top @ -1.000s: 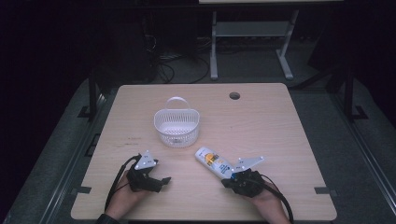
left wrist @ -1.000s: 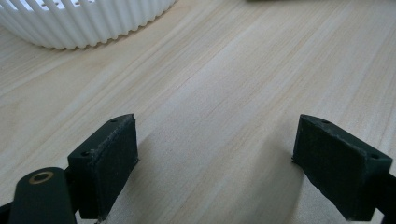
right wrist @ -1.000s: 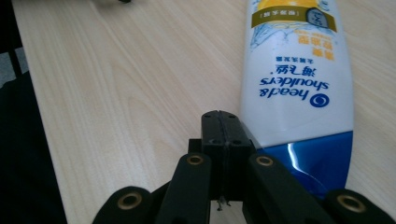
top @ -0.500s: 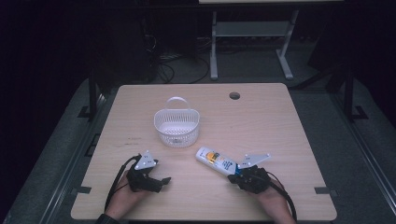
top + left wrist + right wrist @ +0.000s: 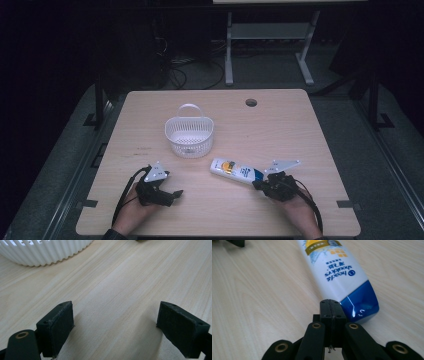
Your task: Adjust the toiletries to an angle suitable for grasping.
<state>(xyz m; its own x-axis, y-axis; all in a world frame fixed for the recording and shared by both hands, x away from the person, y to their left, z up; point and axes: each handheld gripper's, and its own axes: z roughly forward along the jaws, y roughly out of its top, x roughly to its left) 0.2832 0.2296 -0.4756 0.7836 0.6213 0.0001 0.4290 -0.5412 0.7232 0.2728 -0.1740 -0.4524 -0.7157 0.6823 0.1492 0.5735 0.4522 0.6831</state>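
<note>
Bottle: a white shampoo bottle (image 5: pixel 236 171) with a blue cap lies flat on the desk (image 5: pixel 280 125), cap end toward the person's right, body running toward 10 o'clock in the high view.
Bottle to right gripper: the right gripper (image 5: pixel 333 311) sits at the cap end, its tips just beside or touching the blue cap at its near-left corner; from the gripper the bottle stretches off toward 1 o'clock in the right gripper view.
Right gripper state: jaws pressed together with nothing between them.
Risk, right side: closed tips at the cap would likely push the bottle and not take it; a nudge could slide or spin it on the smooth wood. The jaws would need to spread before they could straddle the cap or body.
Risk, grip: the cap looks glossy and tapered, so a pinch near its edge may slip off.
Basket: a white slatted basket (image 5: pixel 189 135) with a handle stands at about 11 o'clock from the bottle, near it but apart; a shoved bottle could knock it.
Left gripper: the left gripper (image 5: pixel 117 332) rests low over bare wood, jaws spread wide, holding nothing; the basket wall is at its 11 o'clock, well apart.
</note>
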